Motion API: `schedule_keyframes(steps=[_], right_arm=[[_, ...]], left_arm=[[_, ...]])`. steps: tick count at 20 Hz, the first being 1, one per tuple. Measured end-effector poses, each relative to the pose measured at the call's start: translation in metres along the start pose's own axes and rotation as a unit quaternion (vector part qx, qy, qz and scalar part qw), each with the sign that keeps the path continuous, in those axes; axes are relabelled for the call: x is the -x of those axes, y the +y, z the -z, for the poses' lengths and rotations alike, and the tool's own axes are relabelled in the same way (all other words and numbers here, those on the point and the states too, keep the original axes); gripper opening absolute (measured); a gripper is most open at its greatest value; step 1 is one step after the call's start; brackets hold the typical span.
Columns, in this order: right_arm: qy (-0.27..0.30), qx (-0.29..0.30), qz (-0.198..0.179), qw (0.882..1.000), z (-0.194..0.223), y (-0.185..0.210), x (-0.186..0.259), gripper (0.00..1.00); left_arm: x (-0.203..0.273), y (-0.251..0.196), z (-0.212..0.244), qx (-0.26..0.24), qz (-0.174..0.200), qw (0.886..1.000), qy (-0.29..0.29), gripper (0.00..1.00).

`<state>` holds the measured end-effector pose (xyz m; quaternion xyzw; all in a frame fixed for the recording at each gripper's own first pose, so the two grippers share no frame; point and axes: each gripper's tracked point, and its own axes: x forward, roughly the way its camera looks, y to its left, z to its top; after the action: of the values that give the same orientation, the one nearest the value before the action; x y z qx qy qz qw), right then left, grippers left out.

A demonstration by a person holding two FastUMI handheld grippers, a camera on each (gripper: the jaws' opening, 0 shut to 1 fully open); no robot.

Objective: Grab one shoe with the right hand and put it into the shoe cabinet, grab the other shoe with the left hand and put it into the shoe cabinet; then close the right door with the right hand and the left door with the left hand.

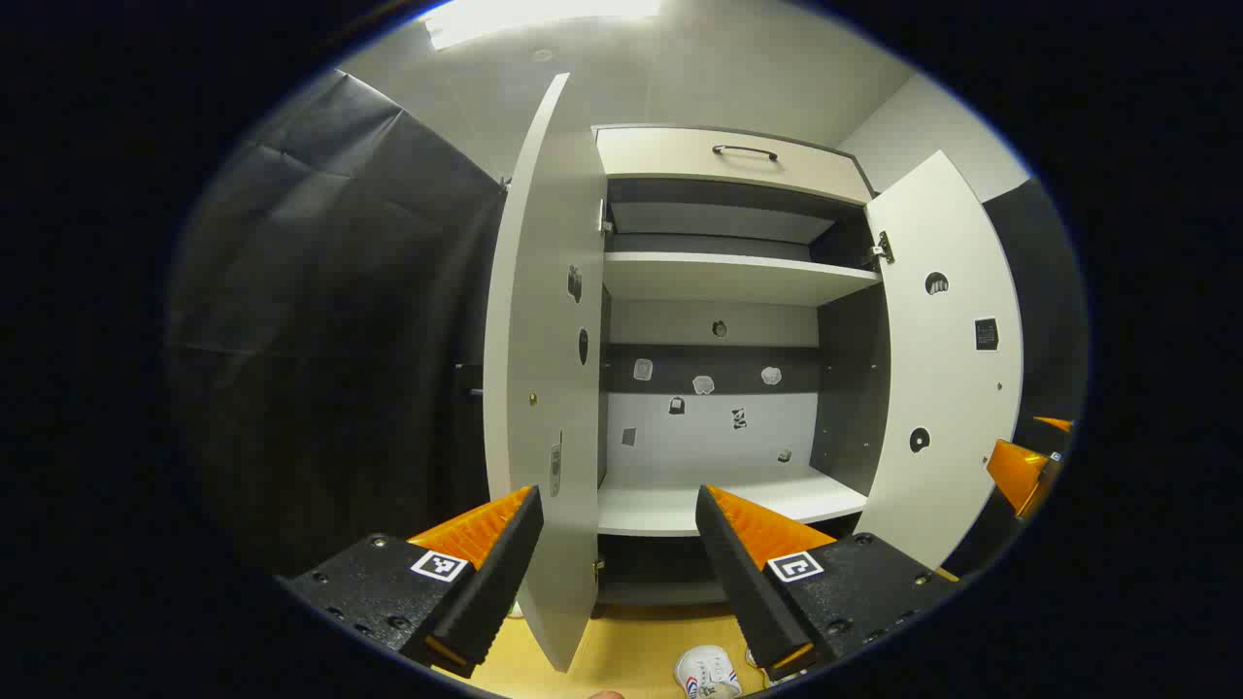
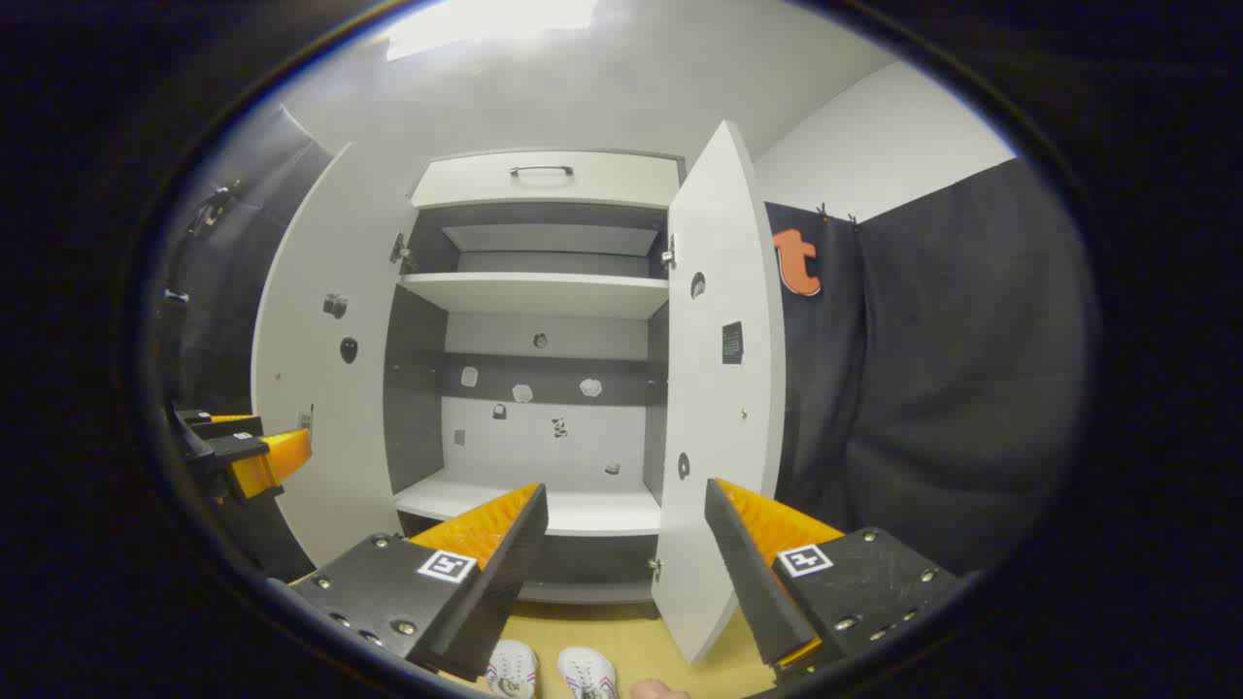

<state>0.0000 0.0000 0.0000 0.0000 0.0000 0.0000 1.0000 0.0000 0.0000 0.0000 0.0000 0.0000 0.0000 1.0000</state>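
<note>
Left gripper (image 1: 619,544): fingers wide apart, nothing between them; held in front of shoe cabinet, left door's edge runs down through the gap. Also seen in right gripper view at far left edge (image 2: 254,456), just beside left door.
Right gripper (image 2: 626,544): fingers wide apart, holding nothing; aimed at cabinet opening, right door's lower edge in the gap. Seen in left gripper view at far right (image 1: 1029,466), past right door.
Shoe cabinet (image 1: 723,277): white, both doors swung open, dark inner side walls, drawer w/ dark handle (image 1: 745,151) on top.
Left door (image 1: 544,369): open, seen nearly edge-on in left gripper view.
Right door (image 2: 723,388): open, small dark stickers on inner face.
Lower shelf (image 1: 680,505): white, no shoes on it.
Upper shelf (image 1: 728,277): white.
Back panel (image 1: 714,427): small stickers scattered.
Shoes (image 2: 554,672): white pair, side by side on yellowish wood floor (image 2: 621,631) in front of cabinet, at bottom of right gripper view; outside cabinet. One also in left gripper view (image 1: 707,673).
Booth wall (image 1: 330,320): black cloth, beside cabinet.
</note>
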Motion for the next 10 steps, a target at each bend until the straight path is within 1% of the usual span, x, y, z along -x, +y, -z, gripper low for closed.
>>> schedule_keyframes(steps=[3, 4, 5, 6, 10], right_arm=[[0.001, 0.004, -0.001, 1.0, 0.0023, -0.0002, 0.0017, 0.97], [0.002, 0.003, -0.001, 1.0, 0.0035, -0.0001, 0.0012, 0.97], [0.004, 0.001, -0.002, 1.0, 0.0055, -0.0002, 0.0003, 0.97], [0.007, -0.002, -0.003, 1.0, 0.007, 0.0002, -0.0007, 0.97], [0.01, -0.012, -0.01, 1.0, 0.0081, 0.0043, -0.0044, 0.97]], left_arm=[[0.0021, 0.0003, 0.003, 0.003, -0.001, 1.0, 0.004, 0.96], [0.0026, 0.0007, 0.0034, 0.003, -0.001, 1.0, 0.005, 0.99], [0.0028, -0.0014, 0.0035, 0.006, 0.003, 1.0, 0.004, 0.99], [0.0028, -0.0031, 0.0031, 0.01, 0.005, 1.0, 0.003, 0.96], [0.004, -0.0058, 0.0027, 0.009, 0.006, 1.0, 0.0, 0.96]])
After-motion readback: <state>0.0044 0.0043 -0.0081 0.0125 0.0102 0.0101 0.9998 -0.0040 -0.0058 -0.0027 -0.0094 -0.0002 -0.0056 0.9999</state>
